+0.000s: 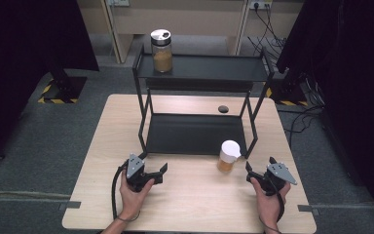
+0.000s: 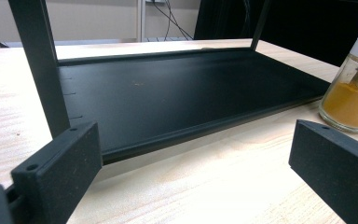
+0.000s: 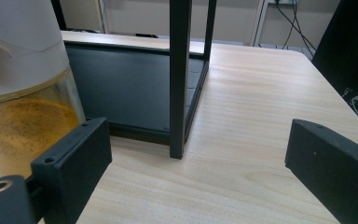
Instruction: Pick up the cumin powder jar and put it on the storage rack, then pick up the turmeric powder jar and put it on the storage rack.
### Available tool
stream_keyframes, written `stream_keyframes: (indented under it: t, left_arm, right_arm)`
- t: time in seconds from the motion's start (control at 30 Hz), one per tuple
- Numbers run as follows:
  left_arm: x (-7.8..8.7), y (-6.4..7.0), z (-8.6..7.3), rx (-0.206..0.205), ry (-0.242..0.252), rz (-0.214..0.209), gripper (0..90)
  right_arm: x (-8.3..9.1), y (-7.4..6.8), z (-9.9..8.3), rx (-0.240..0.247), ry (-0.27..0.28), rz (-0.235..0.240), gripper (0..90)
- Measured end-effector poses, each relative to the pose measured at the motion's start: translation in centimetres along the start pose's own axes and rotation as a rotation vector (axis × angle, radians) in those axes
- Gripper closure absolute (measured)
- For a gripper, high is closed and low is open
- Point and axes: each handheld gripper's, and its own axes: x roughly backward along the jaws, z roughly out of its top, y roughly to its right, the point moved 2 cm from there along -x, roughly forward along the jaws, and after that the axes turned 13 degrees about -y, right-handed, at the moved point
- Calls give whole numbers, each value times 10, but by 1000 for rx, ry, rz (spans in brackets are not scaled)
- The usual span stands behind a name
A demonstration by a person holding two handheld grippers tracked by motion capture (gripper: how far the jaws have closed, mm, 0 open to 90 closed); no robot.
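White-capped spice jar [image 1: 229,156] on the table [image 1: 190,204], just left of my right gripper [image 1: 255,176].

Both my grippers spread wide, empty; left gripper [image 1: 157,171] rests well apart. Jar stands upright by the black shelf's [image 1: 195,134] front right leg. No readable label. Bare wood lies between my hands.

I count two glass spice jars: a white-capped one [image 1: 229,156] before my black metal two-tier rack [image 1: 202,68], a silver-capped one [image 1: 161,50] atop it.
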Motion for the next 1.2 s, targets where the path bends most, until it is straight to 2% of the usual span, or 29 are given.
stream_keyframes:
  t: [0.53, 1.07, 1.2]
  left_arm:
    - [0, 0, 0, -10, 2, 3, 20]
    - [1, 3, -1, -15, 3, 10, 21]
    - [2, 2, -1, -17, 3, 7, 21]
  right_arm:
    - [0, 0, 1, 4, -8, 1, 72]
    - [-1, 5, 1, -21, -3, 22, 71]
    - [0, 12, -7, -57, 41, 70, 67]
